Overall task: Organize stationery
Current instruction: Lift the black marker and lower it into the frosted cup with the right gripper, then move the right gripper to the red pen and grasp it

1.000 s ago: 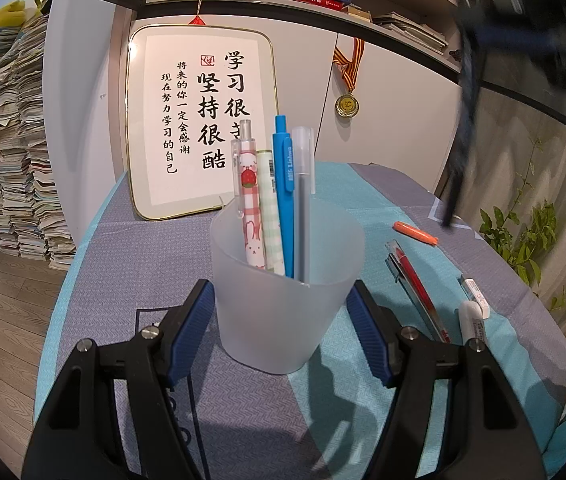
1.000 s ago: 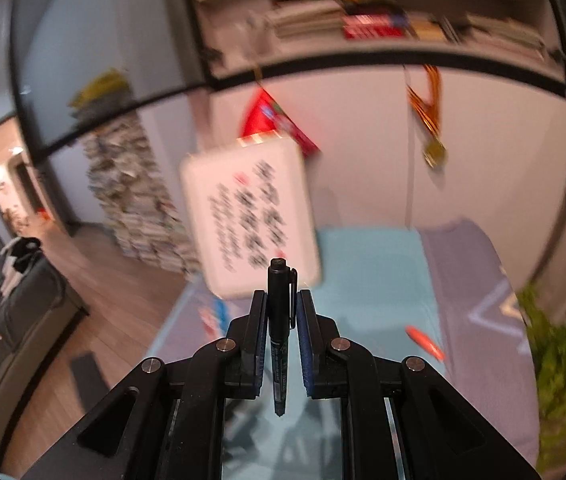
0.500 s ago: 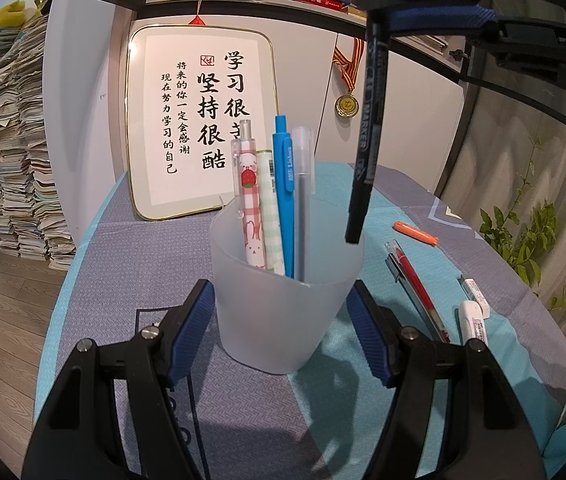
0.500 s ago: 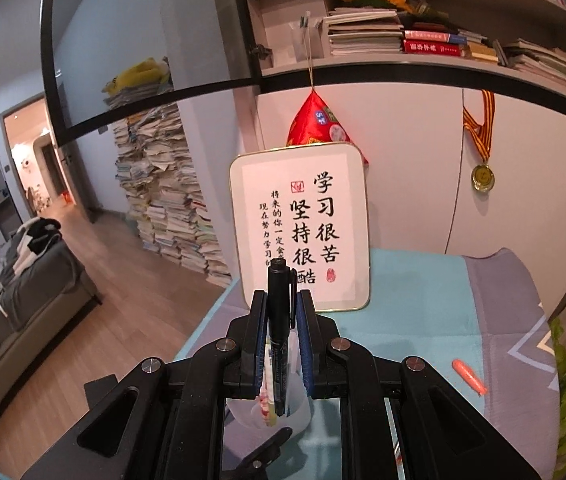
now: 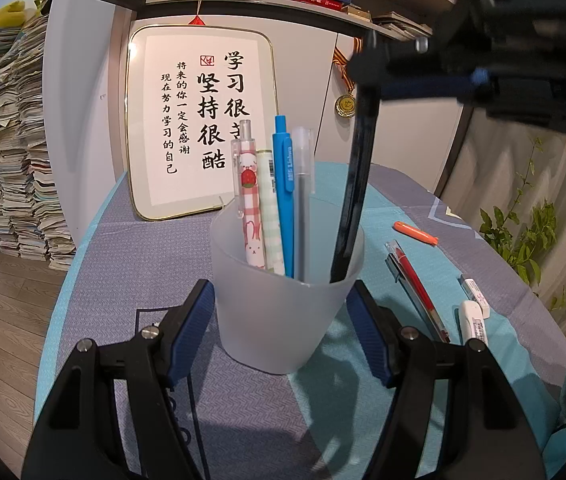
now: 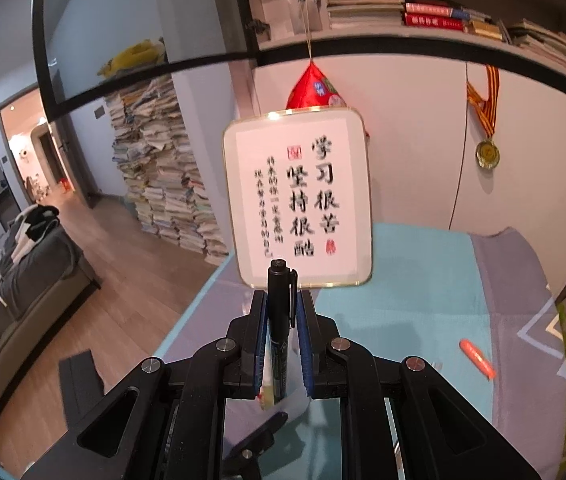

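A frosted white cup (image 5: 283,308) stands on the table and holds several pens, among them a pink checked pen (image 5: 249,216) and a blue pen (image 5: 283,196). My left gripper (image 5: 285,332) is open, one finger on each side of the cup. My right gripper (image 6: 281,340) is shut on a black marker (image 6: 281,320), held upright above the cup. In the left wrist view the marker (image 5: 353,208) slants down with its lower end inside the cup, at its right side.
To the right of the cup lie a red pen (image 5: 417,284), an orange highlighter (image 5: 417,233) and a white correction tape (image 5: 473,320). A framed calligraphy sign (image 5: 201,120) leans on the wall behind. A plant (image 5: 519,236) stands at the right.
My right gripper has swung in over the cup and come down, so the black marker's lower end has gone from beside the cup to inside it. The left gripper has not moved.
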A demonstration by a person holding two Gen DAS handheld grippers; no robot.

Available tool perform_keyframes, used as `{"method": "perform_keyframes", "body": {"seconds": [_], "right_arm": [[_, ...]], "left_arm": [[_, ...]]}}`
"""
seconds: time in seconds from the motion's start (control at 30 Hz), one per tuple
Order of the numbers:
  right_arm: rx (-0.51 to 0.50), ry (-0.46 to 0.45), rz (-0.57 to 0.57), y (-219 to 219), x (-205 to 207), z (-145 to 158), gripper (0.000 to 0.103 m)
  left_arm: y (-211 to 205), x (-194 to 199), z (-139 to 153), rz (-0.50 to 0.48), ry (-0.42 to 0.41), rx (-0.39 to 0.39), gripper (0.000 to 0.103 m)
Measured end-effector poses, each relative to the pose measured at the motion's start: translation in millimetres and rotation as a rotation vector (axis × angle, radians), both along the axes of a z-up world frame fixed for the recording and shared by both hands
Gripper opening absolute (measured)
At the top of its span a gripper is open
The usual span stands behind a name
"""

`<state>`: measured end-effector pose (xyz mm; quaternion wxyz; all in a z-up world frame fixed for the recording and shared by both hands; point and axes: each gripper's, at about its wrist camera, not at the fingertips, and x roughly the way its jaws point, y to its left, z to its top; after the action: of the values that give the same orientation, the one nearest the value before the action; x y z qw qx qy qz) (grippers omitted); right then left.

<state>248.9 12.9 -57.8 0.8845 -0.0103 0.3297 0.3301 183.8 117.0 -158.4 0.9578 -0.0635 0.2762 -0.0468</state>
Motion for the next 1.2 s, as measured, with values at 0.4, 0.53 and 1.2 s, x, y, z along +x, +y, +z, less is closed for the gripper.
{"method": "perform_keyframes", "body": {"seconds": [0.4,0.53,1.2], "right_arm": [[-0.065,0.085,0.055,10,-3,-26,0.016],[-0.054,0.075,0.052,3,-6,-22,0.016],[-0.115,0.395,-0.209,-79,56,-105,0.016]], "left_arm": [[0,0,0,0.0,0.0,0.0,0.067],[0,0,0,-0.001,0.0,-0.001,0.067],[0,-1,-1,-0.002,0.0,0.0,0.067]]}}
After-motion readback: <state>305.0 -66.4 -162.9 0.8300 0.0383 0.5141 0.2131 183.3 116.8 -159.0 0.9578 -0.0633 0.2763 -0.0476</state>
